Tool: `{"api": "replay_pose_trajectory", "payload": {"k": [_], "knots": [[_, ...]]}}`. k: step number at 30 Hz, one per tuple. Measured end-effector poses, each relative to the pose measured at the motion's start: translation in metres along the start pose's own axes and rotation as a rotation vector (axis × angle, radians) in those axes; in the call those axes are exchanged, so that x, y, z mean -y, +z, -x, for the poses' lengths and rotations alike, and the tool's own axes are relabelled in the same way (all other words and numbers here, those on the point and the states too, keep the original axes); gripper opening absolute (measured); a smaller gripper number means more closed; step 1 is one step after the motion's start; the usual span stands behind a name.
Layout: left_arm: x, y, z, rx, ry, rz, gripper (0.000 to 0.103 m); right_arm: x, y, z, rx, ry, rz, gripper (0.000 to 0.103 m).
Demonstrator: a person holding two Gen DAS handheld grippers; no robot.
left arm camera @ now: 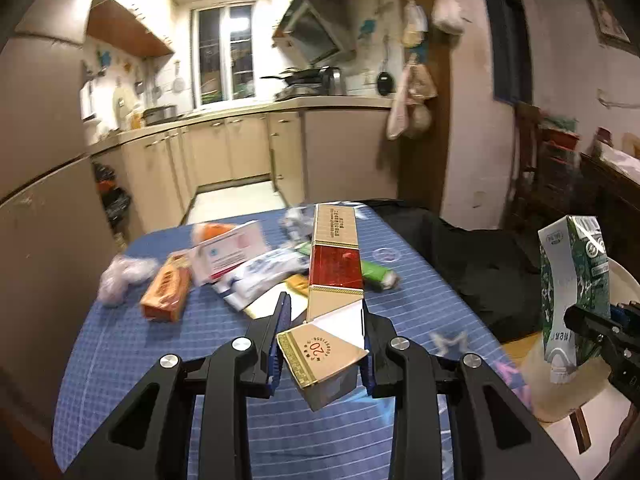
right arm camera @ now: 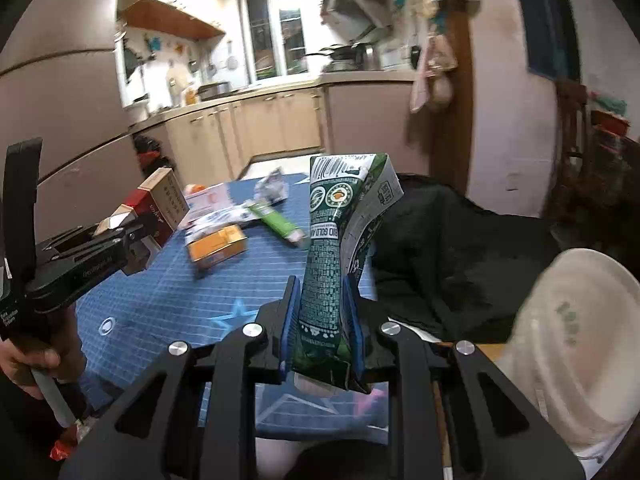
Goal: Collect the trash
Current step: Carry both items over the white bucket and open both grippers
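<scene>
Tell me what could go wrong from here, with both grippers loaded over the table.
1. The left gripper pinches the long red-and-tan carton only near one end, so it may pivot or slip out.
2. The right gripper squeezes the green milk carton at its crushed waist; leftover liquid might leak.
3. The long carton's far end hangs above the litter on the blue tablecloth and could sweep the green tube.
</scene>
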State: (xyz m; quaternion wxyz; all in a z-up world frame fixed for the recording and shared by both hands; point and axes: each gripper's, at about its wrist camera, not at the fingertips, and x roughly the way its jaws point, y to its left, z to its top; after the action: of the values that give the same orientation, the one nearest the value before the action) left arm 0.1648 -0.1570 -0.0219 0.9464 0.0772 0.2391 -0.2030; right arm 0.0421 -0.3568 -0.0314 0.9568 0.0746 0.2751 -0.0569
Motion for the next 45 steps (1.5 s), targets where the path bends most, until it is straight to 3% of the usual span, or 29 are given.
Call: {"api": "replay_pose_trajectory", "payload": {"k": [13,26,31,36,45], "knots": [[0.096,0.018,-0.005,0.03,-0.138,-0.121,0.032,0.067,-0.013,0.042,0.055,-0.146,-0.103,0.021],[0.208,0.029,-0.004,0.038,-0.373,-0.238,0.032,0.14,-0.023,0.099,0.131,-0.325,-0.209,0.021],[0.252,0.031,-0.008,0.014,-0.471,-0.286,0.032,0.167,-0.033,0.111,0.124,-0.388,-0.242,0.021],[0.303,0.028,-0.013,-0.012,-0.618,-0.357,0.032,0.192,-0.042,0.111,0.096,-0.422,-0.265,0.021],[0.373,0.013,-0.042,-0.061,-0.693,-0.439,0.032,0.231,-0.05,0.098,0.034,-0.478,-0.295,0.021]]}}
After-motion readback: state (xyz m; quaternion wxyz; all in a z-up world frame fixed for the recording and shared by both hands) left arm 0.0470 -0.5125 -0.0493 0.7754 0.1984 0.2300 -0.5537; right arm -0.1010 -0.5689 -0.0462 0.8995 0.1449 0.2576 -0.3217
